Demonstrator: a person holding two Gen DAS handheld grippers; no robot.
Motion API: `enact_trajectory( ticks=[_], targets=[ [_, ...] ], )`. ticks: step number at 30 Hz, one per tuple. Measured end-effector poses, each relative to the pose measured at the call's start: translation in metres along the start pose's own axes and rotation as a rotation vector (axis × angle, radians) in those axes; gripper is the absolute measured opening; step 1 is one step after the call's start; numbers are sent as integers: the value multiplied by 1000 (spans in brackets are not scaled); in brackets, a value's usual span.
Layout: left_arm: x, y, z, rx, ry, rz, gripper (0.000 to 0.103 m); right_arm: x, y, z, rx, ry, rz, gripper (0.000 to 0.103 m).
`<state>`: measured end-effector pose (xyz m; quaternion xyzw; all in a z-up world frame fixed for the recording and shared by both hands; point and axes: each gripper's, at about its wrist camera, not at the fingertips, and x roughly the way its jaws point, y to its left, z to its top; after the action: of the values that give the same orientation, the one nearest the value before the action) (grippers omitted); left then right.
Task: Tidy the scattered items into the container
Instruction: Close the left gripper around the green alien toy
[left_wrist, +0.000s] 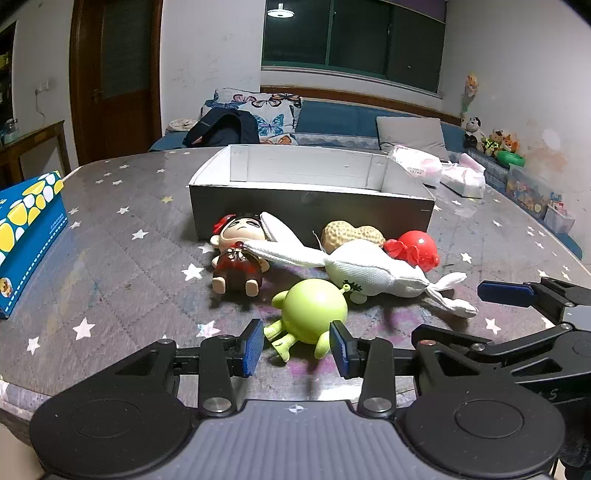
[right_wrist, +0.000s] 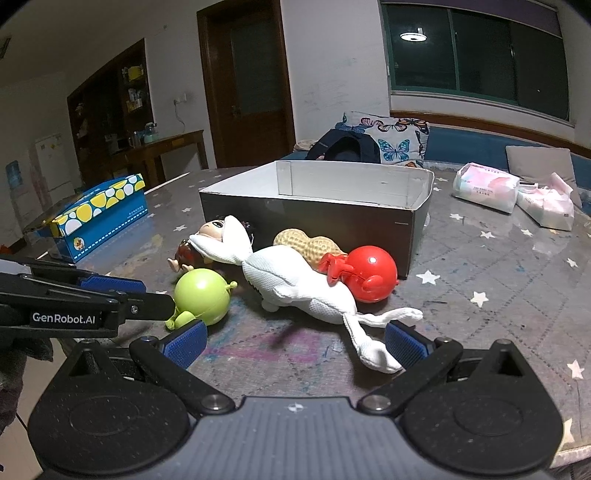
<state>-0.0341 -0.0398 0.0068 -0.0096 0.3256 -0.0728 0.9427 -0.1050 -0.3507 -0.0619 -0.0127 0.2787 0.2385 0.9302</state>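
Presently noted left tongs (left_wrist: 297, 345) gaping around green toy (left_wrist: 313, 312), ungripped; right tongs (right_wrist: 295, 341) wide, empty; box (left_wrist: 310, 212) at twelve o'clock.

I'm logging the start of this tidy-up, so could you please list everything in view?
box: 1, dark outside, white inside, table centre
doll: 1, red dress, left of the pile
white plush: 1, draped over the doll
peanut toy: 1, tan, against the box
red toy: 1, right
green toy: 1, nearest
tissue box: 1, blue-yellow, far left
tissue packs: 2, white-pink, far right
left gripper: open, flanking the green toy
right gripper: open
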Motion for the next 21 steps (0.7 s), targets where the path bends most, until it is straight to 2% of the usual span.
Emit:
enact_trajectory(
  ticks=[21],
  targets=[
    [2, 2, 3, 2, 10, 7, 42, 7, 12, 1, -47, 16, 29, 103]
  ],
)
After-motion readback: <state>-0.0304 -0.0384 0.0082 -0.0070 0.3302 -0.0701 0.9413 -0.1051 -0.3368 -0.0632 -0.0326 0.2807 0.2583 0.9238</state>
